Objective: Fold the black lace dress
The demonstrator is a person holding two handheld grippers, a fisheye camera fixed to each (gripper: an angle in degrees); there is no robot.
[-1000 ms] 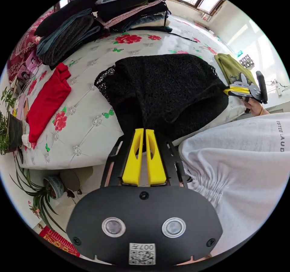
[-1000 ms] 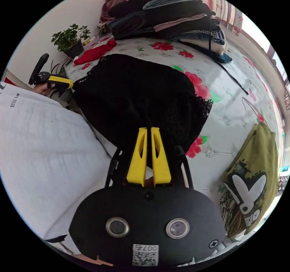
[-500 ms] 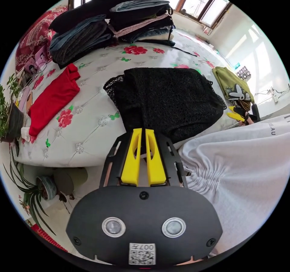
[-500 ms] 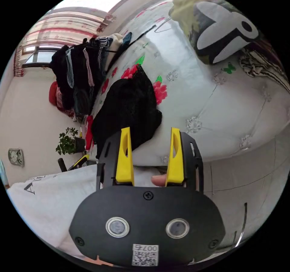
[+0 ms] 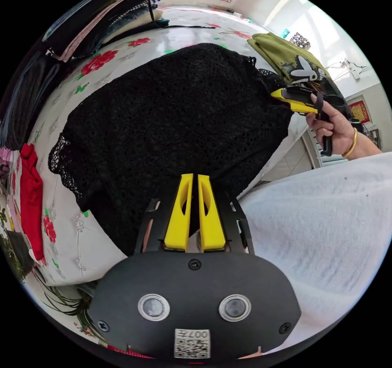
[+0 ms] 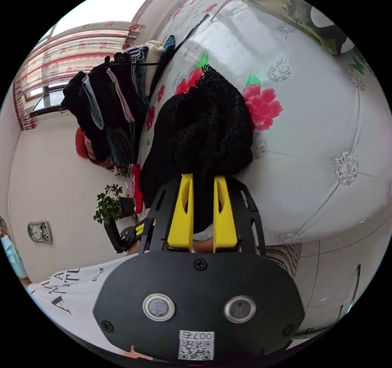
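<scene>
With the black lace dress lying on the floral bed, the left gripper pinched its near edge and the right gripper clamped bunched lace at the far corner, apparently to lift that edge for a fold.

Shirt lettering: the person's white shirt, at the lower left of the right gripper view, bears large dark capitals, cut off by the frame edge and the fold; "A" and "ANT" can be made out, the rest cannot.
Small shirt print: a short line of tiny dark letters above those capitals, too small to read.
Code tags: a square black-and-white code tag sits at the bottom of the black camera housing in the left gripper view, and another code tag in the right gripper view; a row of characters tops each.
</scene>
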